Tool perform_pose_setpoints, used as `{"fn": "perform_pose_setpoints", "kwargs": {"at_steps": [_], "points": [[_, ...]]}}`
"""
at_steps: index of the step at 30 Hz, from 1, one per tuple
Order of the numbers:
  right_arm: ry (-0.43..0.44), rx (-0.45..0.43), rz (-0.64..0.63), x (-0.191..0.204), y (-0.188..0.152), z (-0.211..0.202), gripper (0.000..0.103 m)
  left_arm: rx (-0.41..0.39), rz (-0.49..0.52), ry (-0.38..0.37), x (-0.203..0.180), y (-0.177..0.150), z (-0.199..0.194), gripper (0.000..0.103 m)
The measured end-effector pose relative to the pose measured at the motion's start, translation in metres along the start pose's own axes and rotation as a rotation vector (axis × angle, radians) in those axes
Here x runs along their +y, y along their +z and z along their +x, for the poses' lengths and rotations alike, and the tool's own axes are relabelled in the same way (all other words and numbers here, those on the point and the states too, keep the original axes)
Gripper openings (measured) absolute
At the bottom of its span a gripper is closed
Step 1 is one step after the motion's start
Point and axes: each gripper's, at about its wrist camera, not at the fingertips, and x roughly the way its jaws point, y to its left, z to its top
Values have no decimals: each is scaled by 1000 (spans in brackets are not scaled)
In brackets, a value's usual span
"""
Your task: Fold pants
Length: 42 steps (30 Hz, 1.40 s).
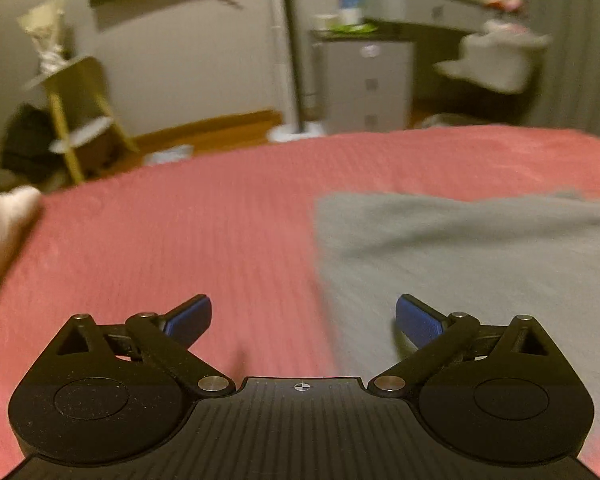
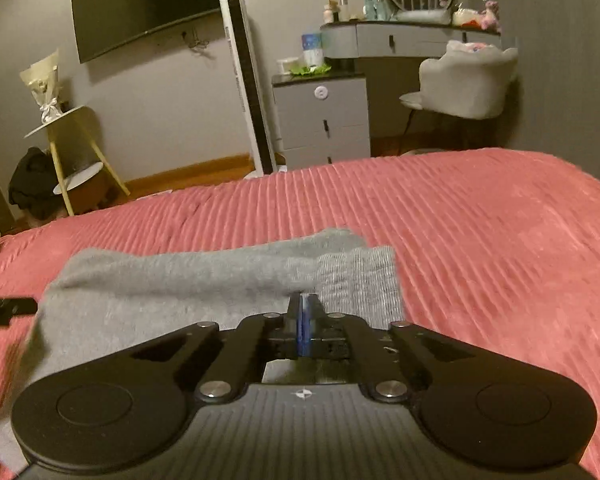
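Grey pants (image 2: 188, 280) on a red bed (image 2: 480, 240), one tool wide open, the other shut.

At the bed's left edge lies something white (image 1: 4, 216). The left tool (image 1: 303, 318) hangs over the bedspread with its blue pads spread wide and nothing between them; its right pad sits above the pants' left edge. The right tool (image 2: 303, 320) has its pads pressed together over the pants near their ribbed cuff (image 2: 360, 280); whether cloth is pinched I cannot tell. Beyond the bed's far edge stand a yellow stool (image 2: 76, 148), a wall TV (image 2: 148, 4), a drawer unit (image 2: 324, 120) and a chair (image 2: 464, 84).
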Motion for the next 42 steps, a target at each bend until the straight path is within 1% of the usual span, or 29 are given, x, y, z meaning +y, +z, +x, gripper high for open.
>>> {"fn": "perform_pose_setpoints", "kwargs": {"at_steps": [2, 3, 4, 5, 7, 8, 9, 10, 12, 13, 14, 15, 16, 18, 19, 20, 21, 22, 23, 26, 28, 30, 31, 32, 34, 35, 38, 40, 42], "points": [[-17, 18, -20, 12, -11, -11, 26, 34, -4, -81, -14, -20, -11, 102], [-26, 8, -50, 21, -21, -18, 33, 65, 10, -91, -21, -29, -9, 103], [-24, 1, -76, 28, -29, -24, 35, 105, 38, -34, -28, -37, 0, 103], [-16, 8, -101, 32, -37, -28, 38, 121, 60, 30, -31, -43, 6, 103], [-25, 5, -192, 37, -52, -36, 38, 110, 46, 148, -26, -49, 7, 103], [-38, -7, -236, 35, -58, -41, 34, 107, 12, 180, -23, -49, -2, 103], [-76, -15, -263, 32, -62, -47, 22, 102, -2, 215, -21, -50, -13, 103], [-93, -18, -251, 26, -62, -56, 21, 95, 14, 238, -21, -52, -22, 103], [-84, -26, -123, 14, -61, -75, 22, 85, 65, 255, -27, -64, -41, 103], [-99, -10, -74, 13, -61, -82, 30, 87, 76, 243, -28, -74, -51, 103], [-164, 6, -48, 14, -63, -85, 65, 90, 75, 218, -31, -82, -59, 103], [-264, 18, -27, 14, -68, -88, 77, 101, 60, 187, -32, -92, -66, 103], [-273, 19, -11, 12, -74, -91, 76, 120, 33, 153, -35, -102, -72, 103], [-138, 62, 55, 7, -84, -96, 77, 181, -41, 97, -37, -120, -69, 103], [-73, 89, 93, 5, -88, -100, 77, 242, -88, 73, -40, -128, -67, 103], [-35, 109, 116, 5, -91, -103, 82, 304, -110, 55, -45, -130, -64, 103], [-20, 125, 136, 5, -93, -109, 89, 329, -116, 45, -48, -130, -62, 103], [-23, 133, 147, 5, -95, -113, 97, 314, -110, 44, -56, -130, -67, 103], [-29, 139, 154, 6, -97, -118, 99, 284, -90, 48, -64, -131, -73, 103], [-60, 187, 116, 19, -108, -135, 99, 185, 49, 76, -99, -140, -98, 103], [-101, 216, 74, 28, -109, -144, 99, 173, 103, 68, -117, -147, -107, 103], [-138, 285, 15, 39, -109, -148, 99, 172, 130, 67, -131, -155, -114, 103], [-144, 323, -30, 43, -111, -150, 99, 161, 147, 76, -137, -157, -119, 103], [-134, 331, -75, 46, -112, -155, 99, 145, 161, 79, -137, -161, -122, 103], [-129, 256, -75, 45, -113, -171, 99, 96, 181, 74, -141, -163, -133, 103], [-115, 220, -73, 46, -114, -181, 99, 67, 181, 59, -138, -166, -153, 103], [-70, 126, -80, 49, -116, -209, 99, 27, 154, 36, -134, -167, -162, 103], [-39, 99, -97, 51, -114, -218, 99, 23, 139, 30, -134, -167, -160, 103], [-39, 107, -125, 51, -111, -216, 99, 13, 127, 41, -133, -162, -156, 103]]}}
